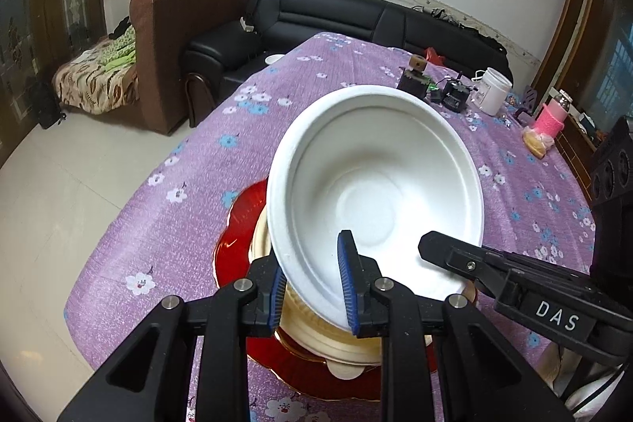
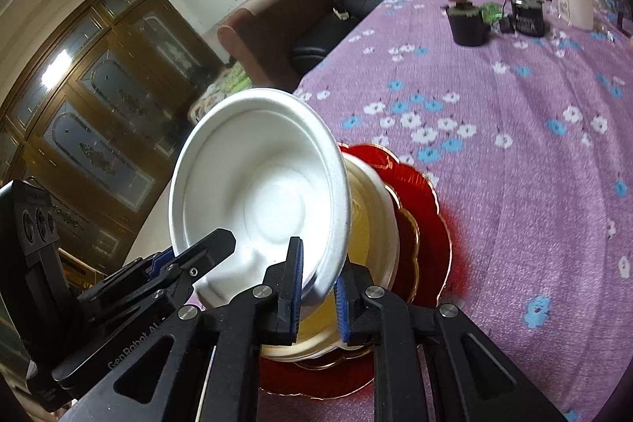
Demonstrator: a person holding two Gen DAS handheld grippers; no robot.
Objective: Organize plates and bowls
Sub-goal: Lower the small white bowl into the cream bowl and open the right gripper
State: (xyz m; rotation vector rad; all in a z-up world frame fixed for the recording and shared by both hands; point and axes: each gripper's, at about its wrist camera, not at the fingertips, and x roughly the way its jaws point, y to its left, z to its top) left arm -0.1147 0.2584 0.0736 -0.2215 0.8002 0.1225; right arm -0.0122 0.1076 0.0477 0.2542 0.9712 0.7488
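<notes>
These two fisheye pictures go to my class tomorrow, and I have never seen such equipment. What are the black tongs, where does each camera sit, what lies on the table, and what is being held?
No robot: a person holds a two-fingered gripper in each hand, with a camera on each looking along its fingers. The left gripper and the right gripper each pinch the rim of one white foam bowl, tilted above a cream bowl stacked on red plates. These stand on a purple flowered tablecloth, with a white jar further back.
</notes>
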